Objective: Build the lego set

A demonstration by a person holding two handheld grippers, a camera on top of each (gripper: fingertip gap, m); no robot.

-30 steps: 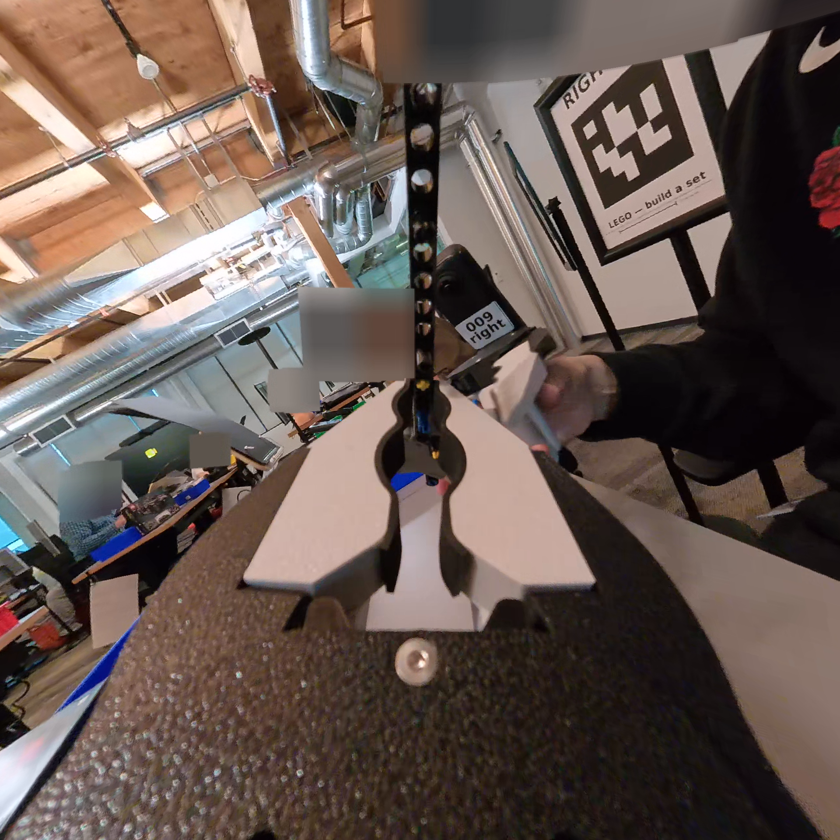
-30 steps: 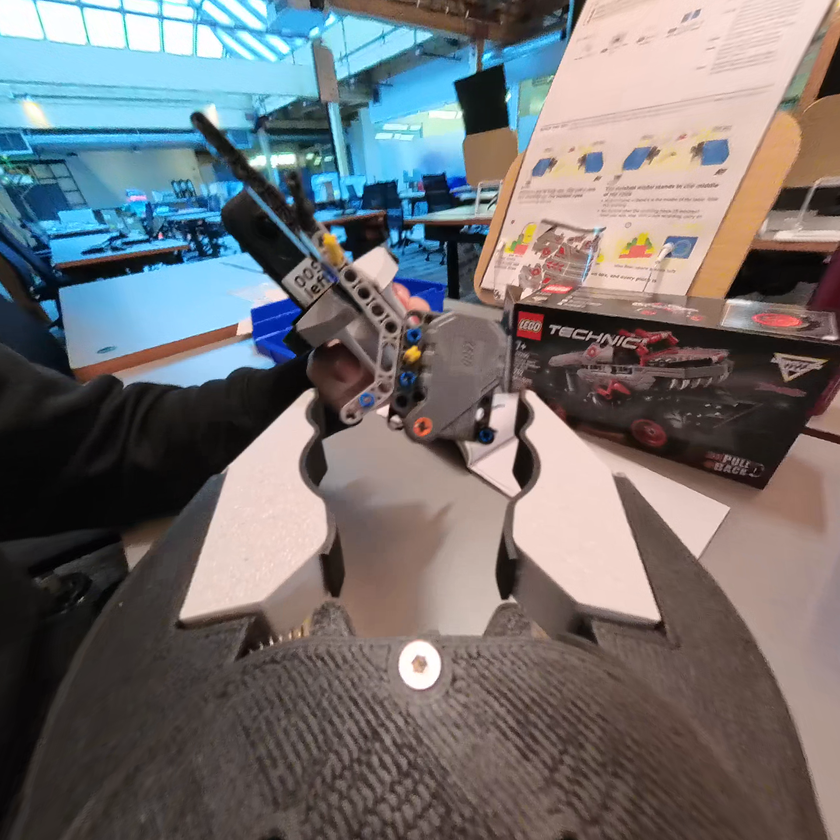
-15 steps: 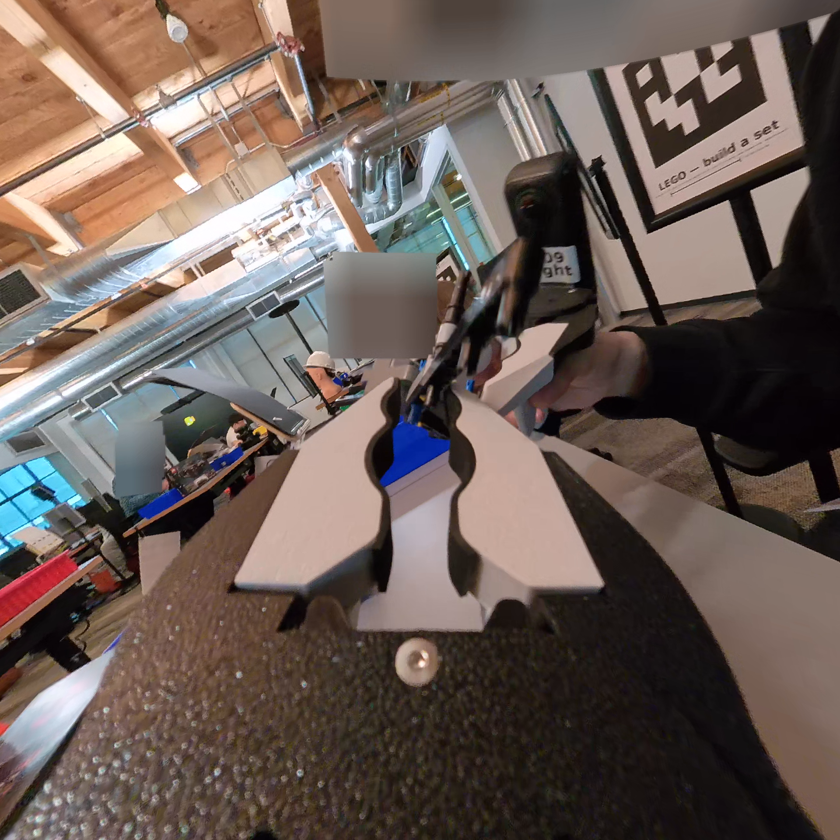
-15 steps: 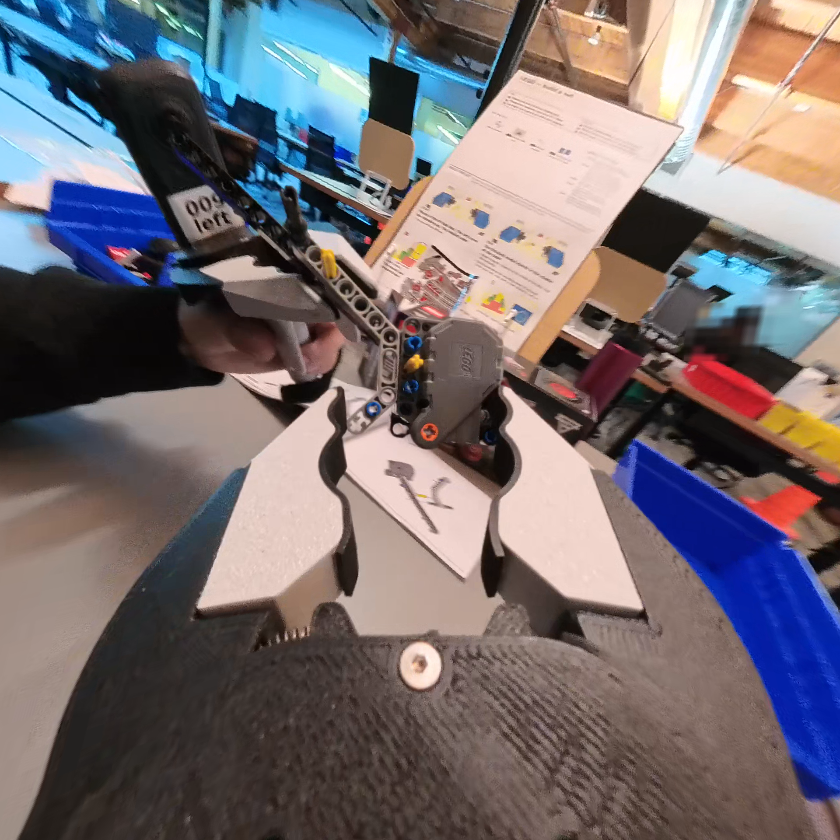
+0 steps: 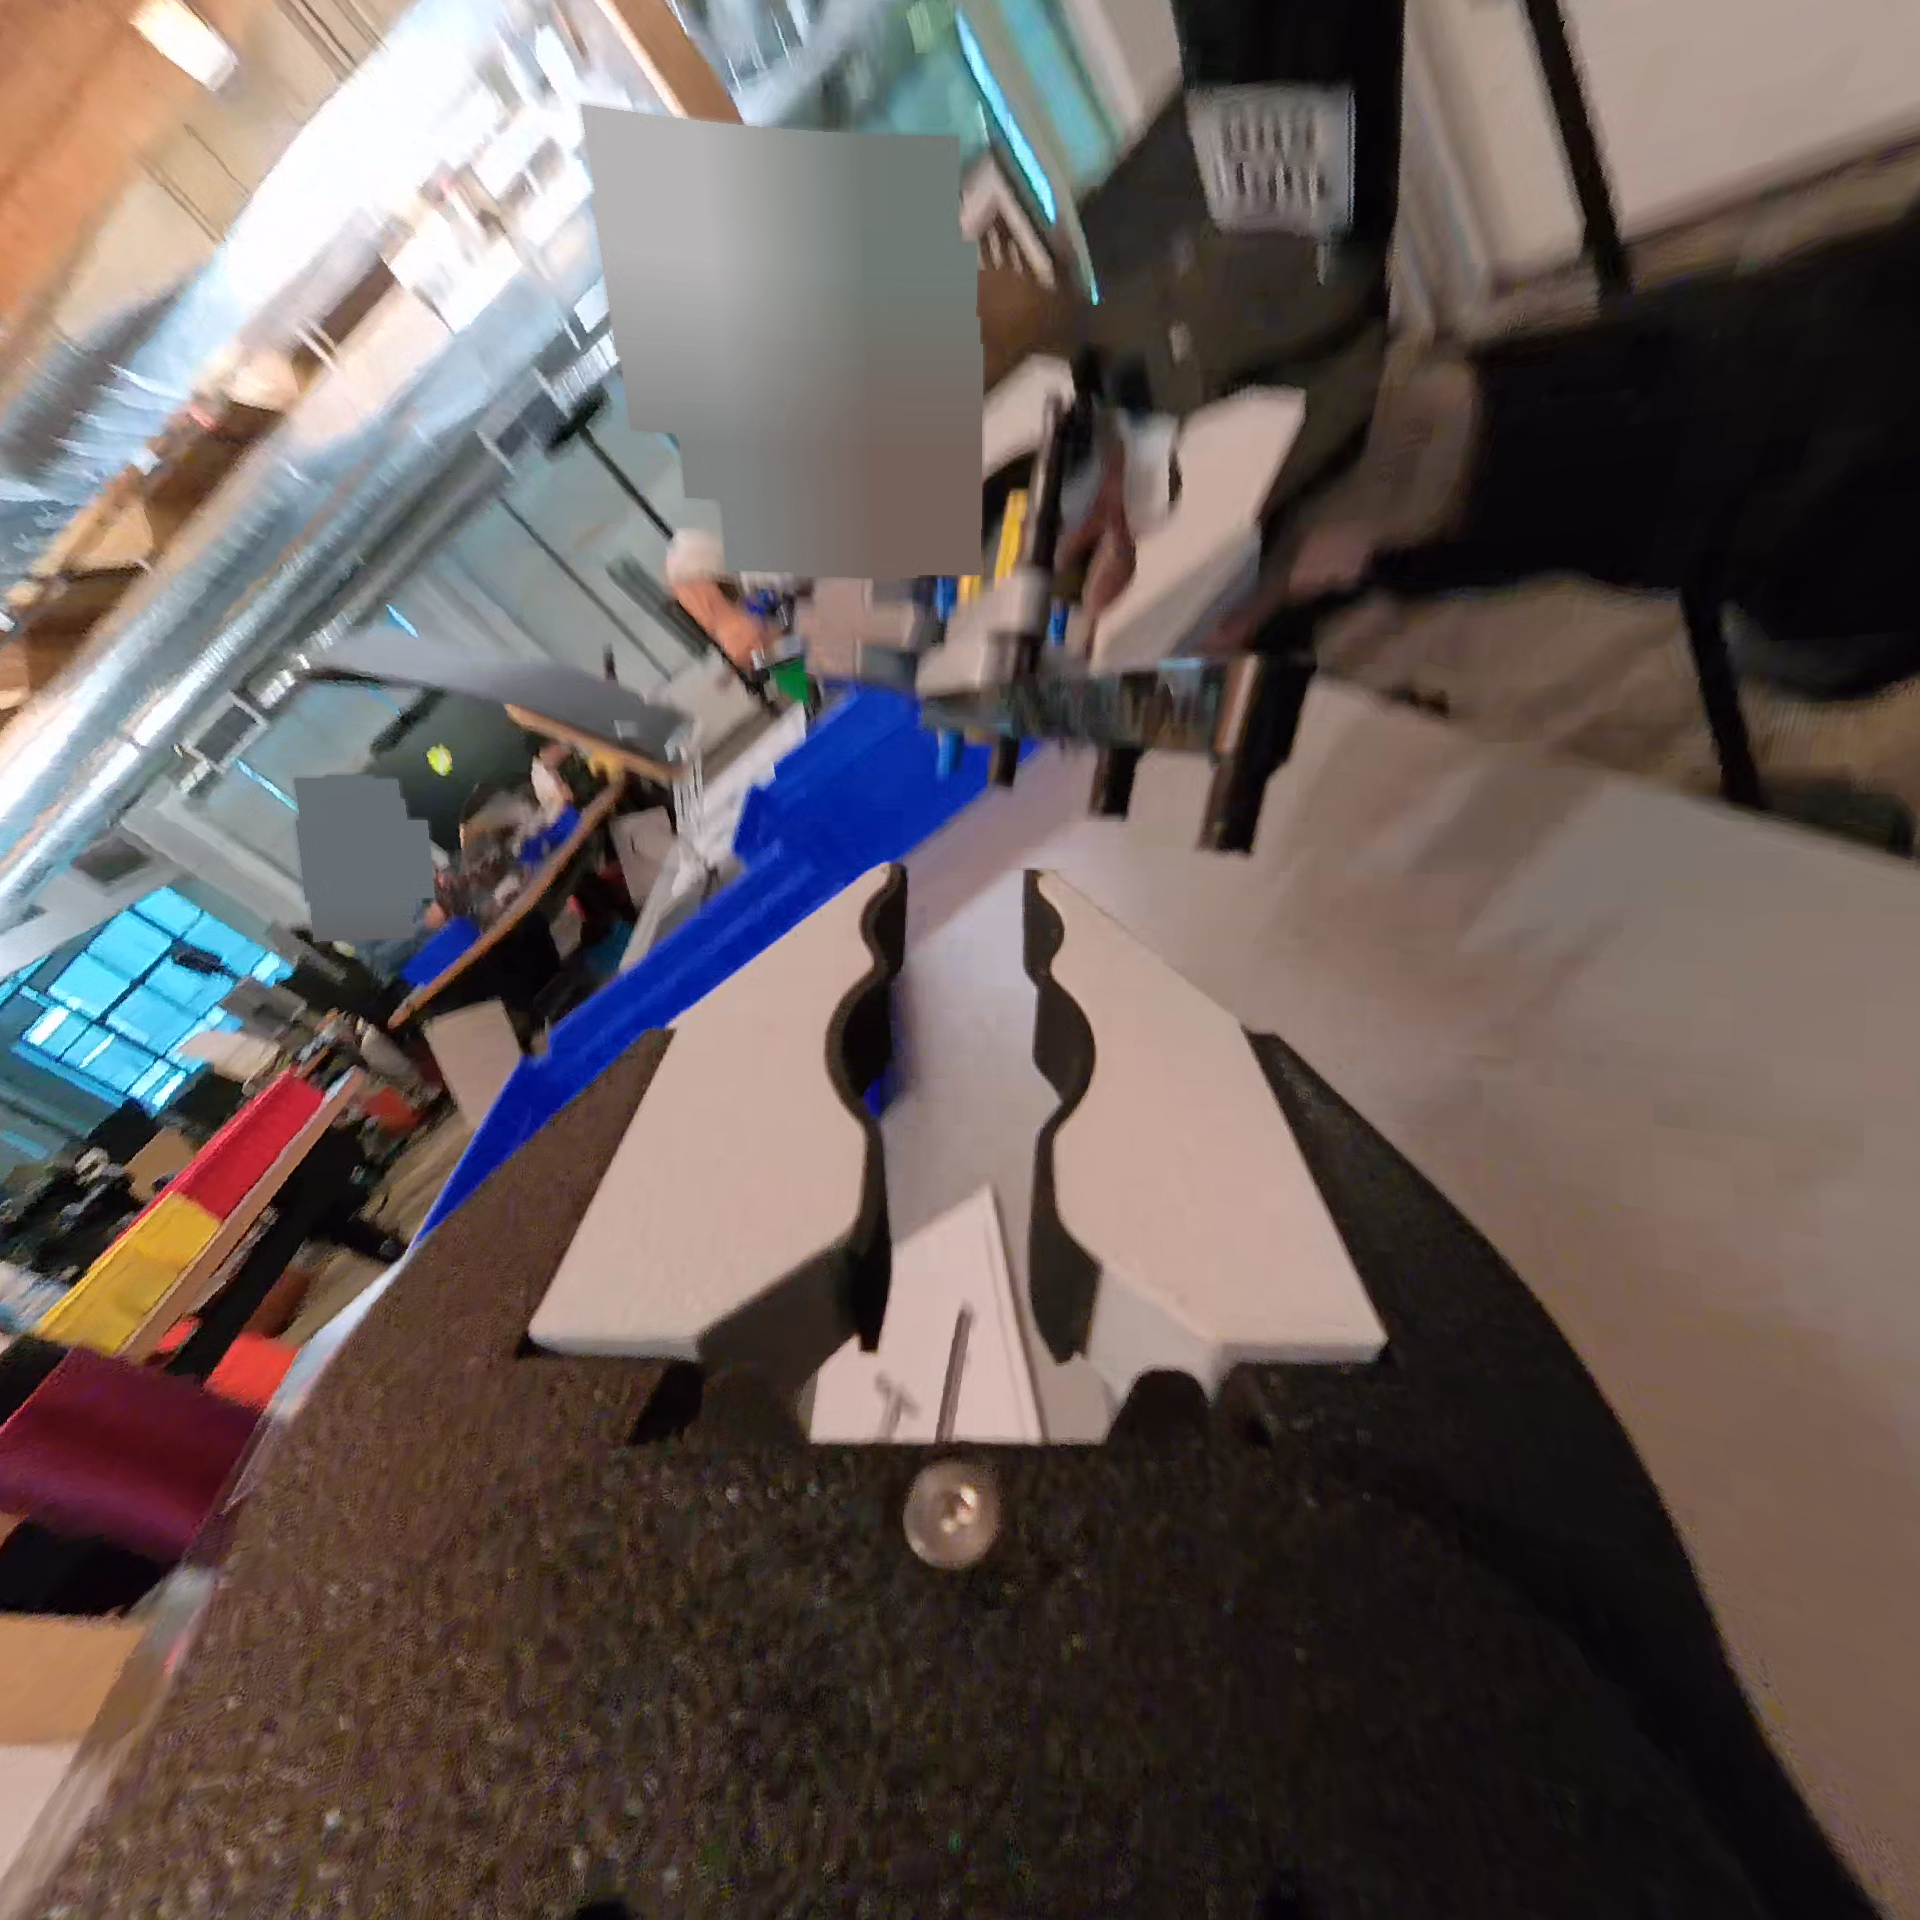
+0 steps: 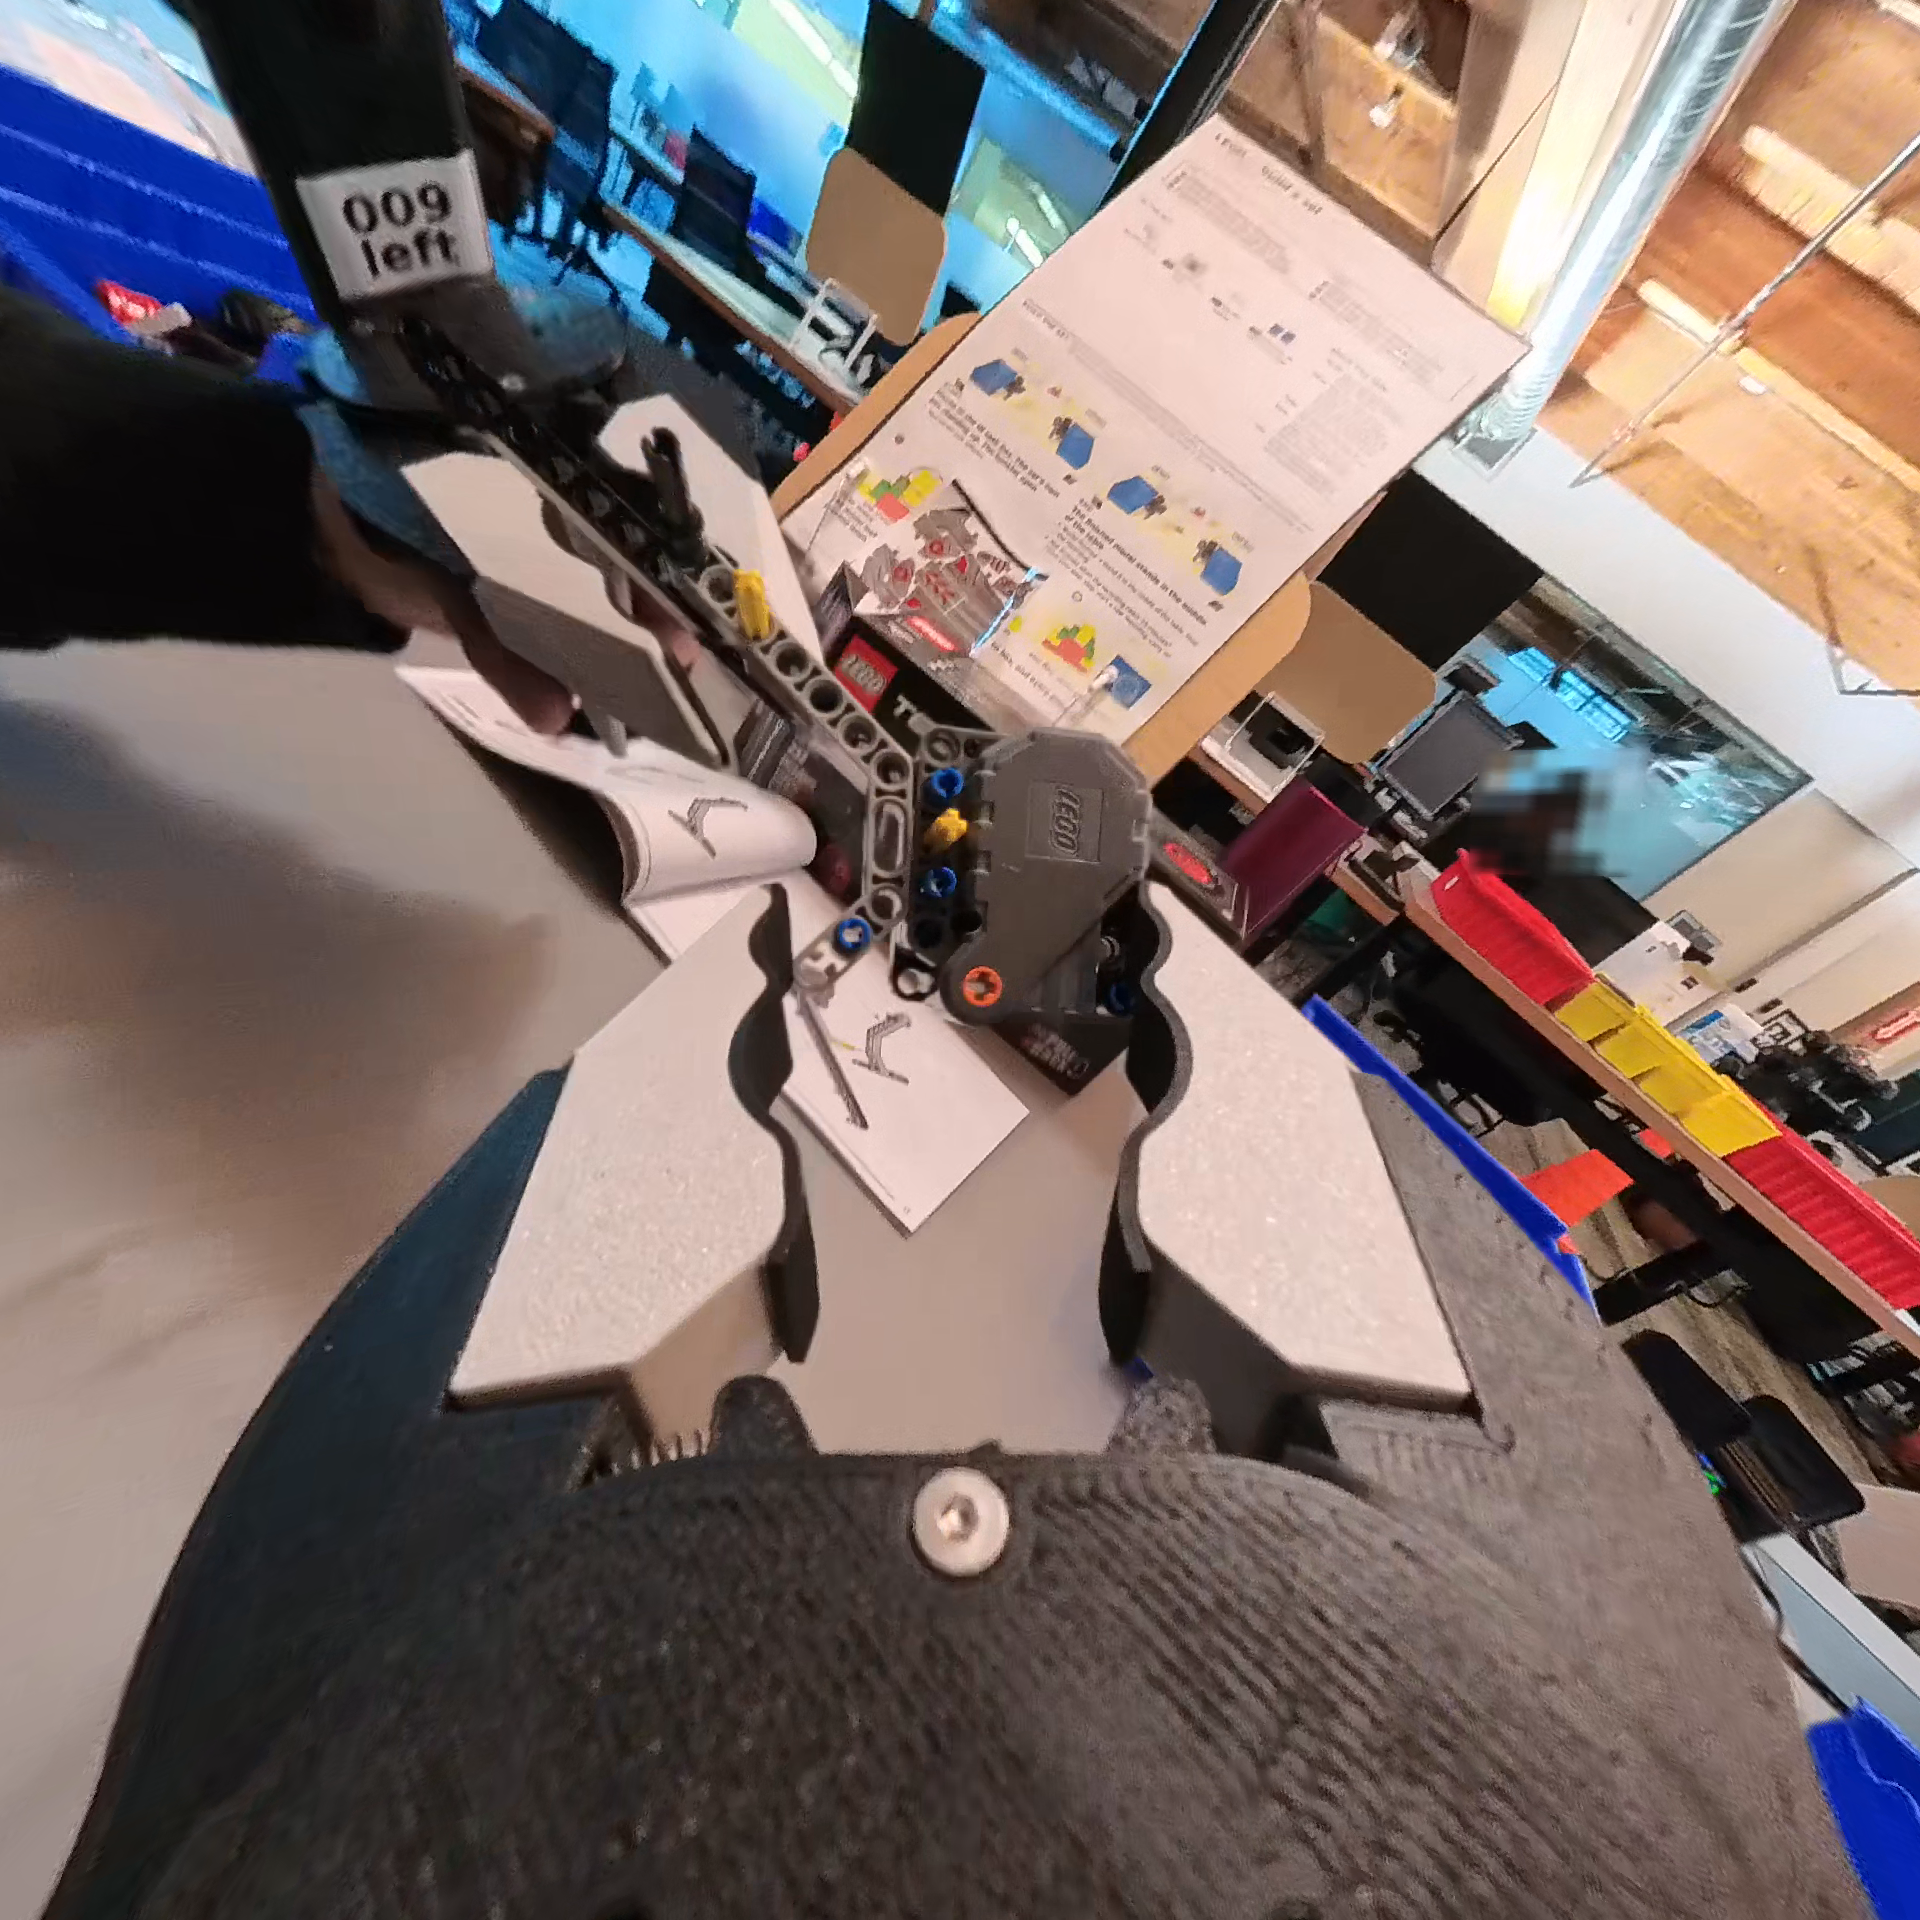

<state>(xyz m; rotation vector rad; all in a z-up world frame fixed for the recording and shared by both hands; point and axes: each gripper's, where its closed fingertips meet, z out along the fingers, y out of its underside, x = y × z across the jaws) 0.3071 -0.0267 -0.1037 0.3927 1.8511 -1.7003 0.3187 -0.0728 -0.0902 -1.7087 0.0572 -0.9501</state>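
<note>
The lego assembly is a dark grey motor block [image 6: 1049, 842] with blue and yellow pins, joined to a grey beam [image 6: 821, 686] and a long black beam [image 6: 582, 468]. My right gripper [image 6: 961, 935] is shut on its motor end and holds it above the table. My left gripper [image 5: 961, 883] is open, and only the table shows between its pads. In the blurred left wrist view the assembly [image 5: 1101, 696] hangs farther off in the right gripper [image 5: 1174, 540]. In the right wrist view the left gripper [image 6: 753, 691] lies alongside the beams, and I cannot tell whether it touches them.
An open instruction booklet [image 6: 707, 831] and a loose sheet [image 6: 914, 1122] lie on the grey table [image 6: 208, 935]. The lego box [image 6: 873, 675] and a leaning instruction board [image 6: 1195, 416] stand behind. A blue bin [image 6: 1455, 1132] is at the right and more blue bins [image 5: 831, 790] are beyond the left gripper.
My left gripper was shut on the black beam, then opened and let it go. My right gripper closed on the motor end and now carries the assembly alone. Both views swung.
</note>
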